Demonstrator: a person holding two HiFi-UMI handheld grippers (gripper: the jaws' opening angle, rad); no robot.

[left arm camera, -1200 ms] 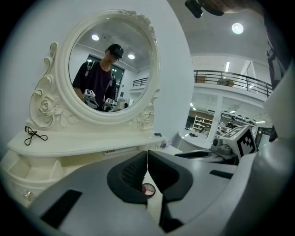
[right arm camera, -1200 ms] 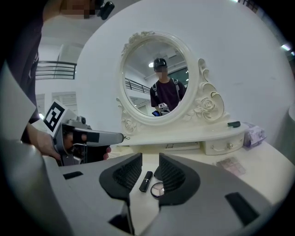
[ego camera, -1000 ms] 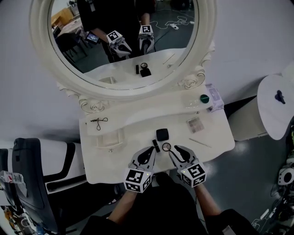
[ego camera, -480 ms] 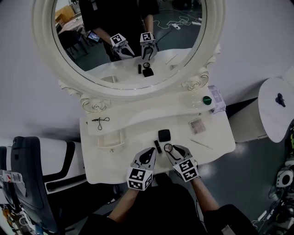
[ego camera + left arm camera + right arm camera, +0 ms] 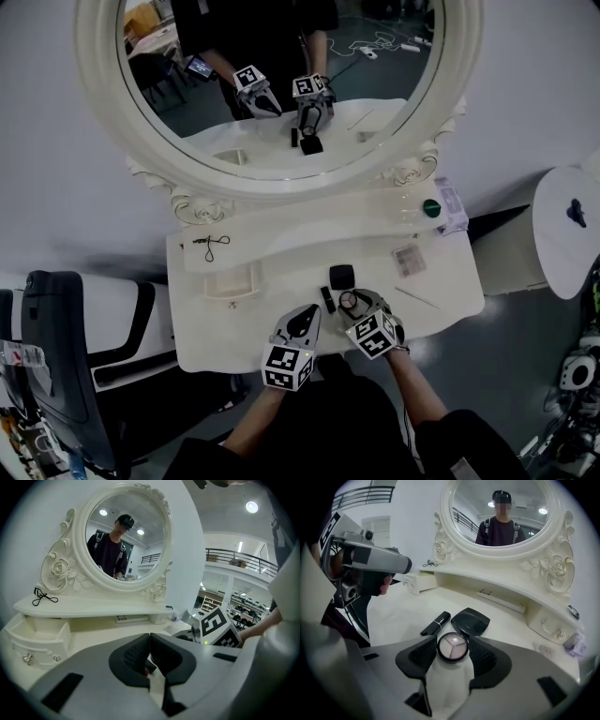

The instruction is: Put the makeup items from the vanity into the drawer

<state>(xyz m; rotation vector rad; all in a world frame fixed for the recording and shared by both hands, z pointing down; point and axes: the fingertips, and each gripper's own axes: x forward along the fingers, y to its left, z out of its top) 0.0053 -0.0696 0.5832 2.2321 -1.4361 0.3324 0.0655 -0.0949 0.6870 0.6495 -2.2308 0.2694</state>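
A small round eyeshadow compact (image 5: pixel 453 648) lies on the white vanity top (image 5: pixel 441 281). It sits between the jaws of my right gripper (image 5: pixel 453 641), which are opening; the pads do not press on it. Just past it lie a black square compact (image 5: pixel 470 621) and a black lipstick (image 5: pixel 435 623). In the head view the round compact (image 5: pixel 349 301) is at the tips of the right gripper (image 5: pixel 362 302). My left gripper (image 5: pixel 307 317) hovers beside it, shut and empty, also seen in its own view (image 5: pixel 149 649). The small left drawer (image 5: pixel 230 281) stands open.
A black looped cord (image 5: pixel 214 242) lies on the upper shelf at left. A green-capped jar (image 5: pixel 431 207), a small flat palette (image 5: pixel 409 260) and a thin stick (image 5: pixel 415 297) are at the right. The oval mirror (image 5: pixel 281 84) stands behind. A dark chair (image 5: pixel 56 347) is at left.
My right gripper has moved forward so its jaws now straddle the round compact, and they have widened. The left gripper stays shut and has hardly moved.
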